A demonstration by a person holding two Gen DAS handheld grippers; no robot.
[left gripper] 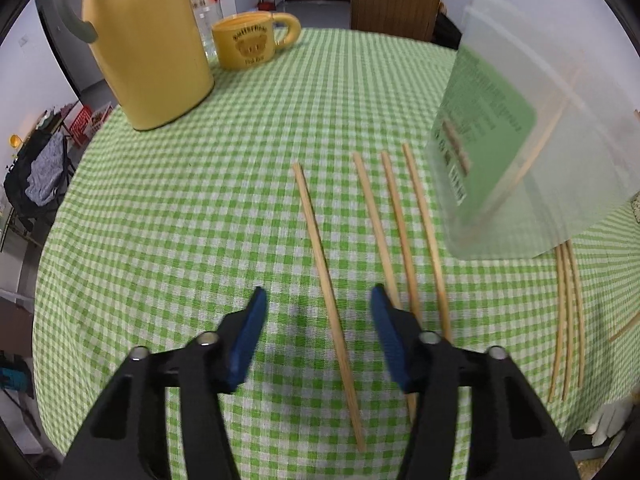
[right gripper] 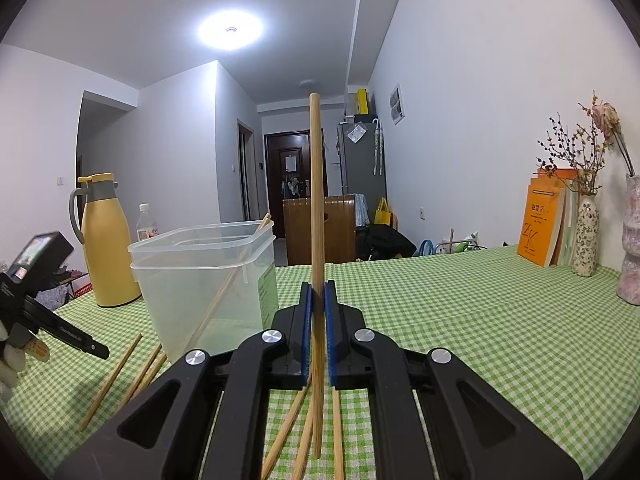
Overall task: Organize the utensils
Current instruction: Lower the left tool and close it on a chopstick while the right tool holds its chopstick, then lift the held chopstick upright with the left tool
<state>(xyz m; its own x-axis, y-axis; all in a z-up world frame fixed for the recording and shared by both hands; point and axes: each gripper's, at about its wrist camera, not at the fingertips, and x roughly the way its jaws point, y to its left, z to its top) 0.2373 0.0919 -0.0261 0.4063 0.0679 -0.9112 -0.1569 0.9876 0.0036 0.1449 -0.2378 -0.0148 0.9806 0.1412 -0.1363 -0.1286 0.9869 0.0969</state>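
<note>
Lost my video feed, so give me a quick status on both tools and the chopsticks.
Left tool open, straddling one chopstick flat on the cloth. Right tool shut on an upright chopstick. Clear container holds one already. Nothing blocking.

The right gripper point(right gripper: 319, 300) clamps an upright chopstick point(right gripper: 316, 200) between its blue pads, its top end pointing to twelve o'clock. At ten o'clock from it a clear plastic container point(right gripper: 200, 280) stands on the green checked tablecloth point(right gripper: 460, 320), one stick leaning inside. Loose chopsticks point(right gripper: 110, 380) lie at eight o'clock, near the left gripper point(right gripper: 60, 332).
</note>
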